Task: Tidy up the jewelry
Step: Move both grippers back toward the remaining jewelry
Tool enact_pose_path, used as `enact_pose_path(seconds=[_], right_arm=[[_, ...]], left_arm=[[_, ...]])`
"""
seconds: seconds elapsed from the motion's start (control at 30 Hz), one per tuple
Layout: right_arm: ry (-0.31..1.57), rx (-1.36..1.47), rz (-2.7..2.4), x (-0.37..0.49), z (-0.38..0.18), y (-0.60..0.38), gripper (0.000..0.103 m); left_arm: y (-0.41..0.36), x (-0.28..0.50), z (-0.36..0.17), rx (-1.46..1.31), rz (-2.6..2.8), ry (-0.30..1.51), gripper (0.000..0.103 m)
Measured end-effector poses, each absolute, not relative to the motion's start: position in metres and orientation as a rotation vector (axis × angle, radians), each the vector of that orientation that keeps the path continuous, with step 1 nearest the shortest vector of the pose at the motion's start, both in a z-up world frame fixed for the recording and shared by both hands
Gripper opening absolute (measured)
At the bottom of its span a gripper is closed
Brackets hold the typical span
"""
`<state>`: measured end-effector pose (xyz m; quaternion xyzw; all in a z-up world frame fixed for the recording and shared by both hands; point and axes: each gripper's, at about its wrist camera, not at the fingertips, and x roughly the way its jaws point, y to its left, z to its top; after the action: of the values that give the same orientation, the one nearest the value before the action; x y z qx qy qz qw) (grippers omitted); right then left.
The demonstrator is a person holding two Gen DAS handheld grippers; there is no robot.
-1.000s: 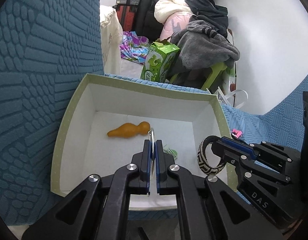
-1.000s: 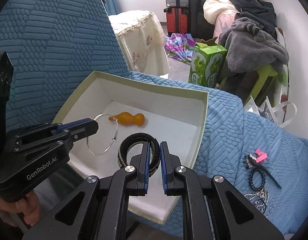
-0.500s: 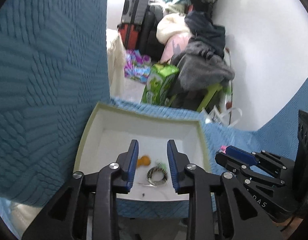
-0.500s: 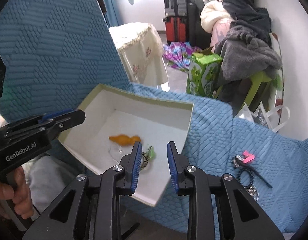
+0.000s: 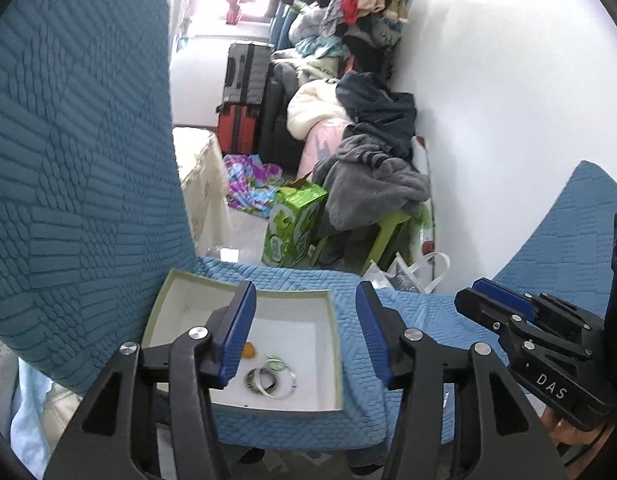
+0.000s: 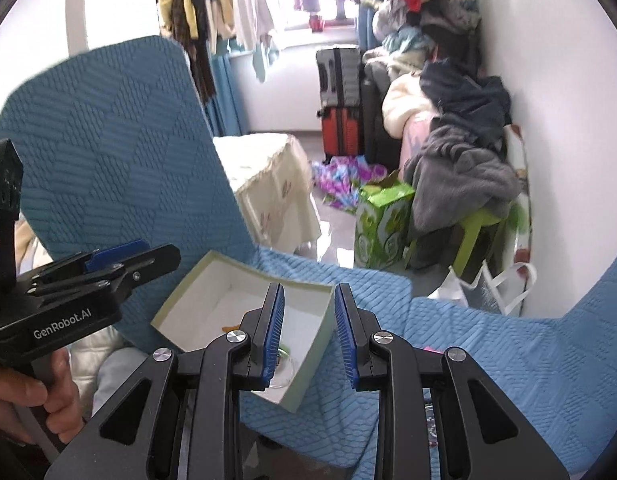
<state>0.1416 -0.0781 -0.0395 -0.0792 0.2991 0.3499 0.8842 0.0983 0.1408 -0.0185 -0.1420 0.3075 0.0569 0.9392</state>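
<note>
A white box with a pale green rim (image 5: 335,354) sits on the blue sofa seat (image 5: 292,424). Inside lie a woven black-and-white bangle (image 5: 255,379), a thin silver bangle (image 5: 286,390), an orange gourd charm (image 5: 248,350) and a small green piece (image 5: 274,362). My left gripper (image 5: 302,336) is open and empty, raised well above the box. My right gripper (image 6: 308,336) is open and empty, also high above the box (image 6: 308,376); the silver bangle (image 6: 282,372) shows between its fingers. Each gripper shows in the other's view.
The blue sofa back (image 5: 76,160) rises at the left. Beyond the seat edge are a green carton (image 5: 292,224), a green stool piled with clothes (image 5: 372,184), suitcases (image 5: 244,100) and a cloth-covered table (image 6: 268,184). Something pink (image 6: 428,348) lies behind the right fingers.
Both grippers let go of their bangles, which now lie in the box. Both opened wider and drew back and up, away from the box.
</note>
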Motion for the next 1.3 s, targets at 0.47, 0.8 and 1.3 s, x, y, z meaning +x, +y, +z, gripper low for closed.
enact_pose_path(seconds=[0.47, 0.8, 1.3], right_arm=[[0.604, -0.123, 0.59, 0.144, -0.044, -0.164, 0.024], [0.64, -0.071, 0.48, 0.151, -0.086, -0.222, 0.024], [0.837, -0.01, 0.425, 0.169, -0.206, -0.266, 0.025]], left_arm=[[0.08, 0.104, -0.006, -0.252, 0.051, 0.584, 0.064], [0.034, 0.118, -0.041, -0.234, -0.021, 0.612, 0.064], [-0.034, 0.159, -0.154, -0.258, -0.159, 0.793, 0.064]])
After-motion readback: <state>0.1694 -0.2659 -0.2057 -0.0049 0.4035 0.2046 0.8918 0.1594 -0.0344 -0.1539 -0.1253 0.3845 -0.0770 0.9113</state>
